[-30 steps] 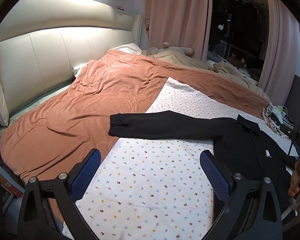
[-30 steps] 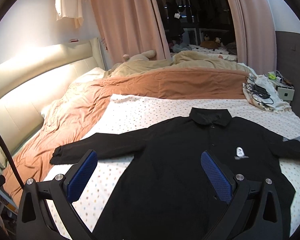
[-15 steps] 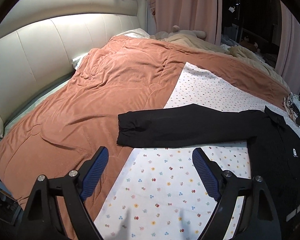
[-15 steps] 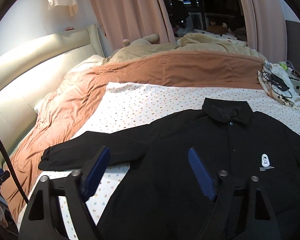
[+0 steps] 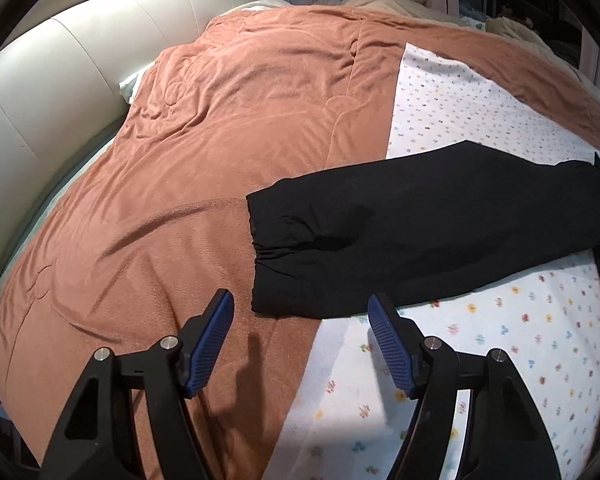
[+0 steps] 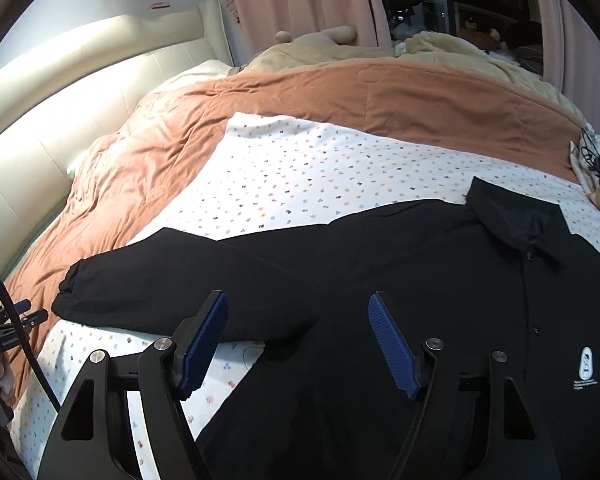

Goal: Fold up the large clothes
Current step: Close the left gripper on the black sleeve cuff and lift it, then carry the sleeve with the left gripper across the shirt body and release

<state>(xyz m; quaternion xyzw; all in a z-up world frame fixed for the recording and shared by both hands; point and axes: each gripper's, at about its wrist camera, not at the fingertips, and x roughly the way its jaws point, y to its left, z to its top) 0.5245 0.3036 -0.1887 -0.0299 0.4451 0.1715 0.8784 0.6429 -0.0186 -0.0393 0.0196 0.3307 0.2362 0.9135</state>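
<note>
Now both hand-held grippers [image 5: 300, 312] [image 6: 298, 314] close partway (holding nothing).

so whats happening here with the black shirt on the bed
A person holds a gripper in each hand over a black long-sleeved shirt spread flat on the bed's dotted sheet. The left gripper is just short of the sleeve cuff, which lies on the orange blanket. The right gripper is over the underarm area. Both have just been closing their jaws partway, but neither holds fabric. No fold has been made yet.
</note>
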